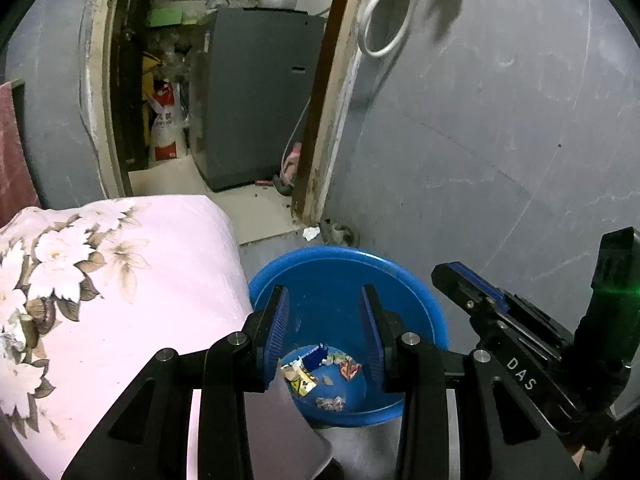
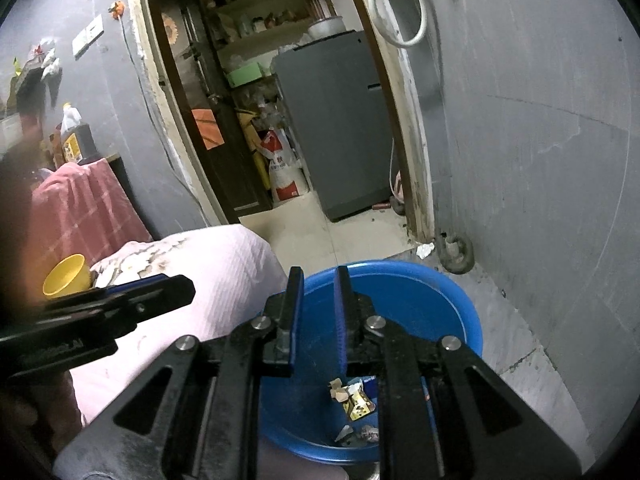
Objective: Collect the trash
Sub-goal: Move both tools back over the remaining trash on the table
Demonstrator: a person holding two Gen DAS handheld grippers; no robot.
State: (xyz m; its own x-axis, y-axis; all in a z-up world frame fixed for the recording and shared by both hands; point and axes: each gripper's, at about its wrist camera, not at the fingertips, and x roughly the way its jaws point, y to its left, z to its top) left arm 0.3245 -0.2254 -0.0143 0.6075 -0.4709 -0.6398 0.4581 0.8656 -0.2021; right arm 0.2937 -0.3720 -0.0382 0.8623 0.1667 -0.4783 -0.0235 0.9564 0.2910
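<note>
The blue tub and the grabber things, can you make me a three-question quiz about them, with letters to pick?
1. Where are the wrappers?
A. On the pink quilt
B. Inside the blue tub
C. On the doorway floor

2. What colour is the cup by the quilt?
A. Yellow
B. Green
C. White

3. What is the left gripper doing?
A. Squeezing a wrapper
C. Pinching the quilt
B. Open over the tub with nothing between its fingers

Answers:
1. B, the wrappers lie on the bottom of the blue tub.
2. A, the right wrist view shows a yellow cup beside the flowered quilt.
3. B, its blue pads stand apart with only the tub showing between them.
</note>
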